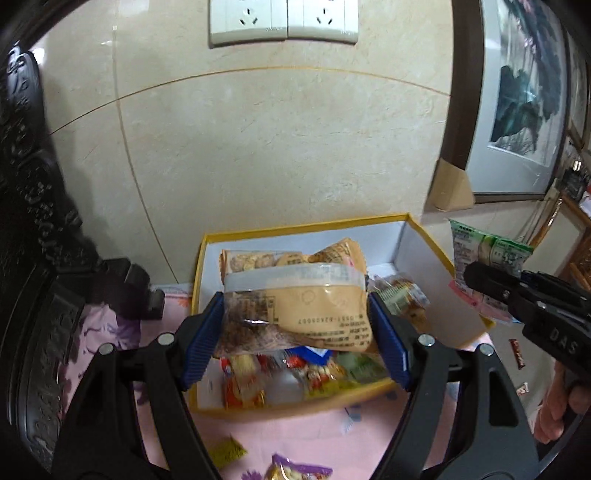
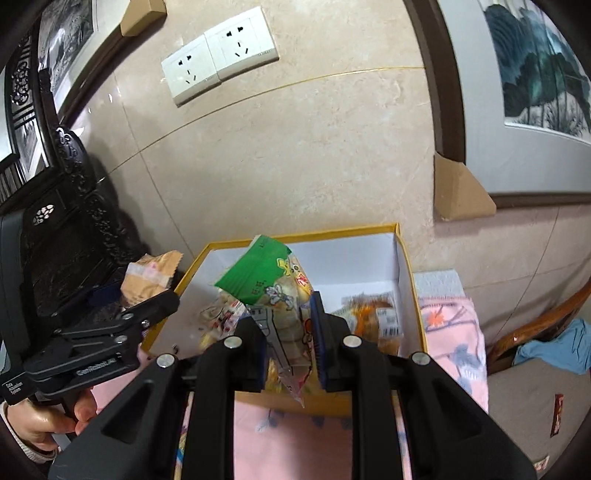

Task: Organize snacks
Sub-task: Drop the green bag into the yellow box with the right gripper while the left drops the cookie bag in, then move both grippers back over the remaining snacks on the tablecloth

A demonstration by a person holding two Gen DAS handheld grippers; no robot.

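Note:
In the left wrist view my left gripper (image 1: 295,321) is shut on a tan snack packet (image 1: 321,306) with a clear band, its blue pads pressing both ends. The packet hangs above a yellow-rimmed box (image 1: 306,227) with white walls that holds several wrapped snacks (image 1: 295,376). My right gripper (image 2: 286,321) is shut on a green and white snack packet (image 2: 262,269) over the same box (image 2: 303,234). Each view shows the other gripper beside the box. The right gripper (image 1: 476,277) carries the green packet (image 1: 484,247). The left gripper (image 2: 162,301) carries the tan packet (image 2: 147,277).
The box stands on a pink floral cloth (image 1: 332,435) against a tiled wall with sockets (image 1: 284,22). Dark carved furniture (image 1: 33,221) rises at the left, framed pictures (image 2: 535,74) at the right. Loose snacks (image 1: 295,470) lie on the cloth; a red bar (image 2: 557,413) lies to the right.

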